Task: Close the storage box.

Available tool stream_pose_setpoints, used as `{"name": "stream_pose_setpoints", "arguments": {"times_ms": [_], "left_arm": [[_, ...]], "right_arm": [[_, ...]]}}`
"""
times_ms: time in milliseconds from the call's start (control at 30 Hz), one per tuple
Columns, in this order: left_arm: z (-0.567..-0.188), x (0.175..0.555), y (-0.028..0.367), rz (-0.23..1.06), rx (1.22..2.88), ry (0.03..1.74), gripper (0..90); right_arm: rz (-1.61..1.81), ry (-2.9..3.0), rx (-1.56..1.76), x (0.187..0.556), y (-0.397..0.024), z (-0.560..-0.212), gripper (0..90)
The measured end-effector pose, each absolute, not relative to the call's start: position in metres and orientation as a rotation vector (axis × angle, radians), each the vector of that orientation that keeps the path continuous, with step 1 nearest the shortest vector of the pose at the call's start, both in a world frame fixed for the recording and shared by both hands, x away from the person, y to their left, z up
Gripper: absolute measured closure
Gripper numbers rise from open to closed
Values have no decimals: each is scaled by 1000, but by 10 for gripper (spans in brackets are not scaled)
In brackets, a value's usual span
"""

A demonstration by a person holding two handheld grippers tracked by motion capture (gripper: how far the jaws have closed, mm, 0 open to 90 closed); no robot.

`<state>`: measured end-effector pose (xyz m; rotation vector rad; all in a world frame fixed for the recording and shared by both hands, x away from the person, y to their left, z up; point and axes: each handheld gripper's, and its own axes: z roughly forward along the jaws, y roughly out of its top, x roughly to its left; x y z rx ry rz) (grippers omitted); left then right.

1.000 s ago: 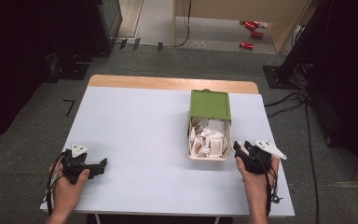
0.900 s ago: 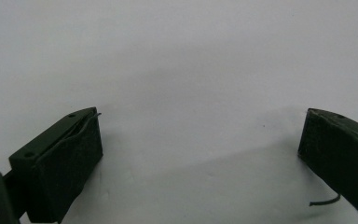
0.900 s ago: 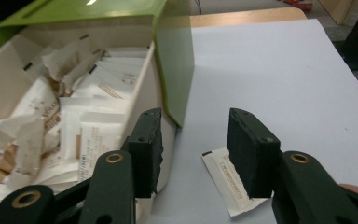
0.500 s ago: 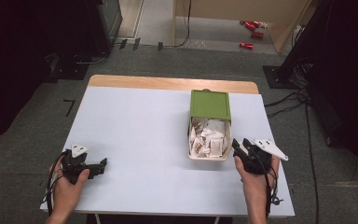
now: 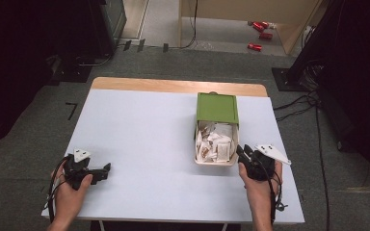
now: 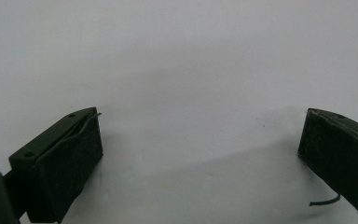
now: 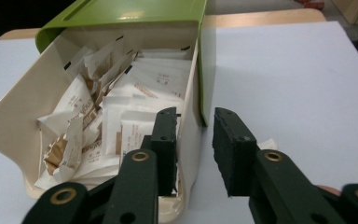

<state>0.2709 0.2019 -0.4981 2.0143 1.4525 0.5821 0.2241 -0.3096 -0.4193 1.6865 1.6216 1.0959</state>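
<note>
A cream box with a green sliding lid is seen right of the middle of the light table, and everything else is placed from it. The lid is pushed toward the box's far end, so the near half is left uncovered; there, white paper packets are heaped in disorder. The print on the packets is too small to be read, and the packets under the lid are hidden.

The right gripper is held in the right hand at the box's near right corner. In the right gripper view its jaws have just been closing and are set astride the box's right wall: one jaw is inside, over the packets, the other outside above the table. A gap is left between the pads and the wall, so nothing is pinched. A scrap of white paper behind the outer jaw is largely concealed, and what it is cannot be told.

The left gripper, in the left hand, is rested well to the left of the box near the table's front edge. In the left gripper view its jaws are spread wide over bare table, with nothing between them; both jaws are cut off by the frame.
</note>
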Motion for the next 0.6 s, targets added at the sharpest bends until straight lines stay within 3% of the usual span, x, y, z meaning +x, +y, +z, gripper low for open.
{"name": "stream_pose_setpoints", "arguments": {"times_ms": [600], "left_arm": [[-498,271,202,583,2014,1452,0]], "right_arm": [[998,1602,1725,226,-291,-435,878]]}}
